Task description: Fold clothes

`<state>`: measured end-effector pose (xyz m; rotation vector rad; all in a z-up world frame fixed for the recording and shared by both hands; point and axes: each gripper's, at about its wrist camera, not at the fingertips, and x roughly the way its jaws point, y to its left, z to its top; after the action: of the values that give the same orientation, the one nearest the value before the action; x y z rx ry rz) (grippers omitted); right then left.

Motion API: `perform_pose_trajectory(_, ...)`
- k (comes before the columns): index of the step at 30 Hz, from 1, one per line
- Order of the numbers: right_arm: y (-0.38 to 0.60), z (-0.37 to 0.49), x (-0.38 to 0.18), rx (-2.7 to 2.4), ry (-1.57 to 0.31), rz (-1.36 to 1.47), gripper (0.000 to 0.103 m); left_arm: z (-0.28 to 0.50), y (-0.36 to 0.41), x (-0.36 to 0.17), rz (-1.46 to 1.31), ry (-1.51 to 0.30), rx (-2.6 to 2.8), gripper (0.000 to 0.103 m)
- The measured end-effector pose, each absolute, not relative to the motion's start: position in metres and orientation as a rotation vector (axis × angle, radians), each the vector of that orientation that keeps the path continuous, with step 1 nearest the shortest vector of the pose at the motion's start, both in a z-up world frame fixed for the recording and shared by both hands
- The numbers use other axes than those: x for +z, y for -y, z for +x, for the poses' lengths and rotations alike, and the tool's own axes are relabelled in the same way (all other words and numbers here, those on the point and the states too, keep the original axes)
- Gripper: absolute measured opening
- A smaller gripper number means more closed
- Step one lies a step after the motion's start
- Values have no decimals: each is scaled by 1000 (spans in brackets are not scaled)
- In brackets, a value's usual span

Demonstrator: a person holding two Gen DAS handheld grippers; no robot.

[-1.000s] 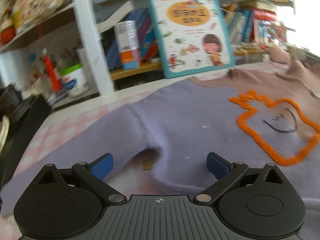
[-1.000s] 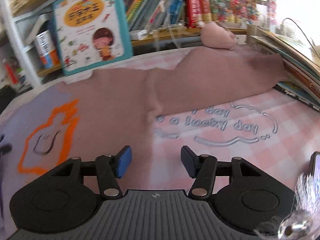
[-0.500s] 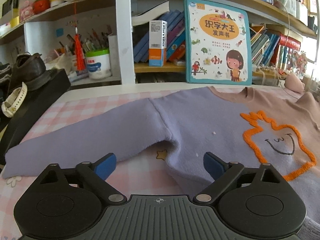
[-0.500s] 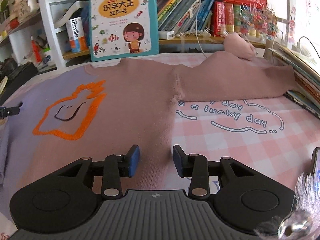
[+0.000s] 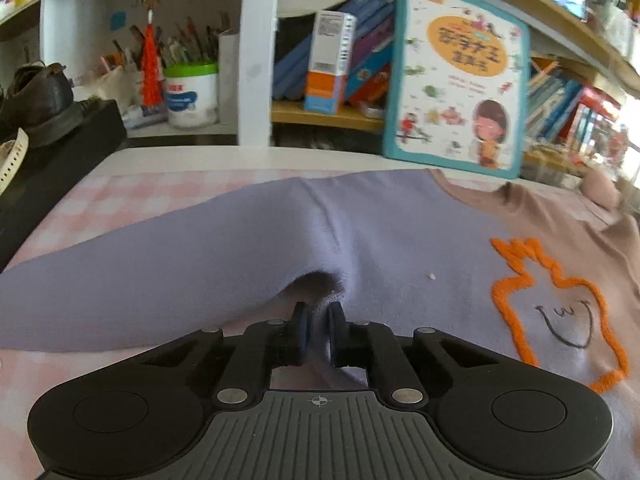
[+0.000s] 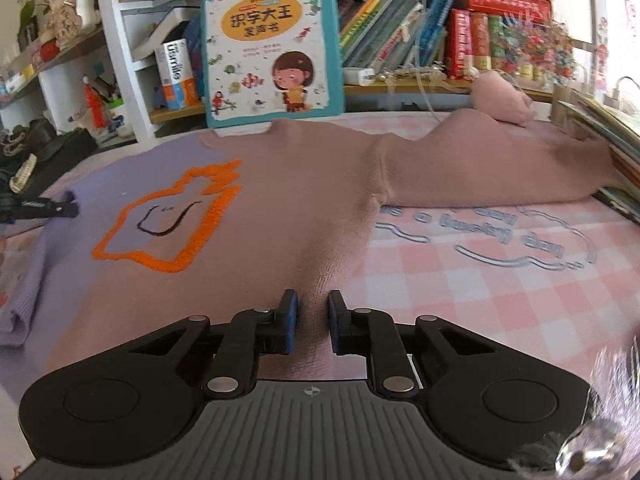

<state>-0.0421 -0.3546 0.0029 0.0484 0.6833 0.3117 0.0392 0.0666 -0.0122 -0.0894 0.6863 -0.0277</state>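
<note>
A sweater (image 5: 400, 232) lies flat on the table, lilac on one half and dusty pink (image 6: 304, 184) on the other, with an orange outlined smiley patch (image 6: 168, 224) on the chest. My left gripper (image 5: 318, 320) is shut on the lilac side edge just below the armpit, where the cloth bunches between the fingers. The lilac sleeve (image 5: 132, 272) stretches out to the left. My right gripper (image 6: 313, 312) is shut on the pink side edge below the other armpit. The pink sleeve (image 6: 500, 172) runs off to the right. The left gripper's fingertip (image 6: 48, 209) shows at the left of the right wrist view.
A pink checked tablecloth (image 6: 500, 292) with lettering covers the table. A children's book (image 6: 272, 44) leans against shelves of books behind the sweater. A black box (image 5: 48, 160) with a shoe sits at the left; stacked books (image 6: 616, 148) press against the pink sleeve's end.
Both grippers have gone from open to shut on the sweater's side edges. The left one moved forward to the armpit fold and the cloth has lifted slightly there.
</note>
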Motion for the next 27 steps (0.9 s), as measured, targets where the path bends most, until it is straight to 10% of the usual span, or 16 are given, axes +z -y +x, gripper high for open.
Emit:
perform_pose_trajectory(10,324,-19,-2,238,-629,-76,13,42,-60,-12,-3,-685,10,23)
perform_pose_trajectory(14,321,-16,-4,232,-613,-119,13,29,-60,-12,-29,-709,-7,61)
perform_pose_trajectory(27,339,-19,-5,244,-626,9,21,-19,-57,-5,85,-708,73,71)
